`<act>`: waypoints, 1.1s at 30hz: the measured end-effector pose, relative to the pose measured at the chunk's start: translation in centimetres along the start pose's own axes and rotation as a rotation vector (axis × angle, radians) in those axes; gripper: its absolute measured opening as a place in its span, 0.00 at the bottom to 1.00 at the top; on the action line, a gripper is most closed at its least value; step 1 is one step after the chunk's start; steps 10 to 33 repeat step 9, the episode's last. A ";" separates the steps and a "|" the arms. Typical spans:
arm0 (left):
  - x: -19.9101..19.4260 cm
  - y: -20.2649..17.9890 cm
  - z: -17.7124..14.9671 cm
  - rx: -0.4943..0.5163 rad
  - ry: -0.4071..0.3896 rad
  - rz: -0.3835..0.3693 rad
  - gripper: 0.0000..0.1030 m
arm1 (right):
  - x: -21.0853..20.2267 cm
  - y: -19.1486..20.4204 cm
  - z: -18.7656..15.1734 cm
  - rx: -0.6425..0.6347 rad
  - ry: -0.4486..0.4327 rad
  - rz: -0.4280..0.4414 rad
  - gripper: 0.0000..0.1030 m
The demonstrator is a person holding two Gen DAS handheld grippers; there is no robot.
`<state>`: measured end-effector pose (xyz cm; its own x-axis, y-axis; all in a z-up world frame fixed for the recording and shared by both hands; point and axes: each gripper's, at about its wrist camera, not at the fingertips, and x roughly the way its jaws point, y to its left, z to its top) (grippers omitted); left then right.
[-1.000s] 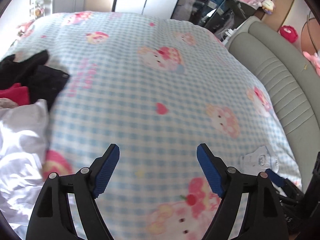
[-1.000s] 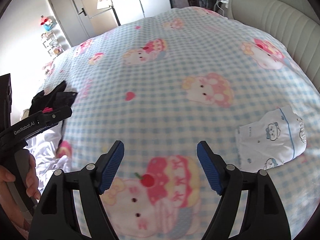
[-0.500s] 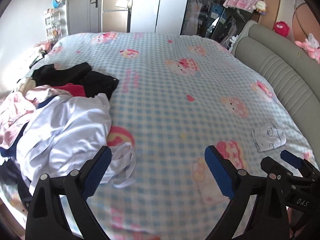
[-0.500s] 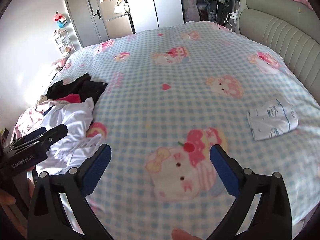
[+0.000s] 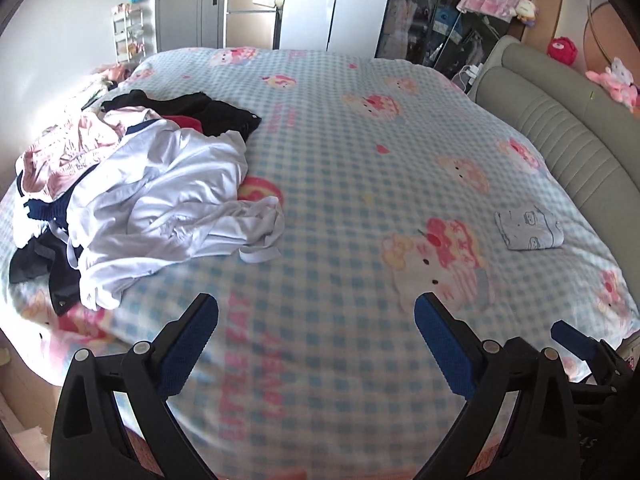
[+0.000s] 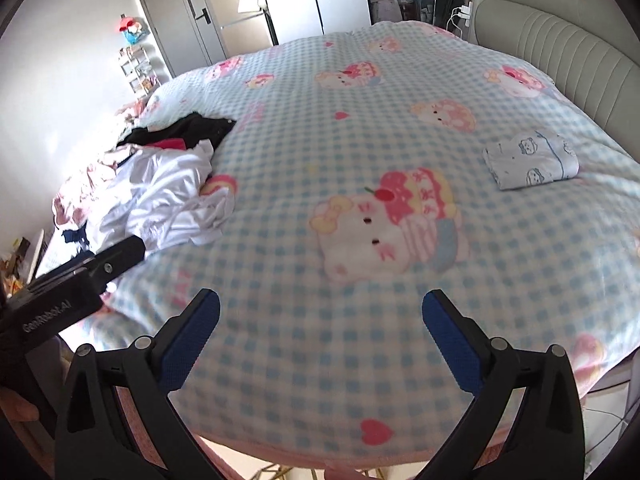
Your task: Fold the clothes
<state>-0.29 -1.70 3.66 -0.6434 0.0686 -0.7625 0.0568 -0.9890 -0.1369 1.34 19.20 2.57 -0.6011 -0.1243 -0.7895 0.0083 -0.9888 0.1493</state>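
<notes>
A heap of unfolded clothes lies on the bed's left side, topped by a crumpled white garment (image 5: 168, 200) (image 6: 160, 196), with black clothing (image 5: 208, 114) (image 6: 192, 130) behind it and pink clothing (image 5: 68, 148) at the far left. One folded pale-blue printed garment (image 5: 530, 228) (image 6: 532, 160) rests near the headboard side. My left gripper (image 5: 316, 340) hangs open above the bed's near edge, holding nothing. My right gripper (image 6: 320, 338) is open and empty too, beside the left one; the left tool's body (image 6: 68, 296) shows at the right view's left edge.
The blue-checked bedspread (image 5: 340, 140) with pink cartoon prints covers the bed. A padded grey headboard (image 5: 568, 136) curves along the right. White wardrobes and a door (image 5: 248, 4) stand beyond the far end, with a small shelf (image 5: 128, 28) by the wall.
Both grippers have pulled back and risen from close over the bedspread, so the whole bed and the clothes heap show. Both jaws stand slightly wider than before.
</notes>
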 end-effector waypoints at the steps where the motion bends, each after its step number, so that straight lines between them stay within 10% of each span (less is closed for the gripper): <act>1: -0.2 -0.1 -0.2 0.004 -0.002 -0.001 0.97 | 0.0 -0.1 -0.3 0.000 0.002 -0.008 0.99; 33: -1.5 -1.2 -1.1 0.036 -0.025 -0.031 0.97 | -0.6 -1.0 -0.4 0.029 -0.014 -0.007 1.00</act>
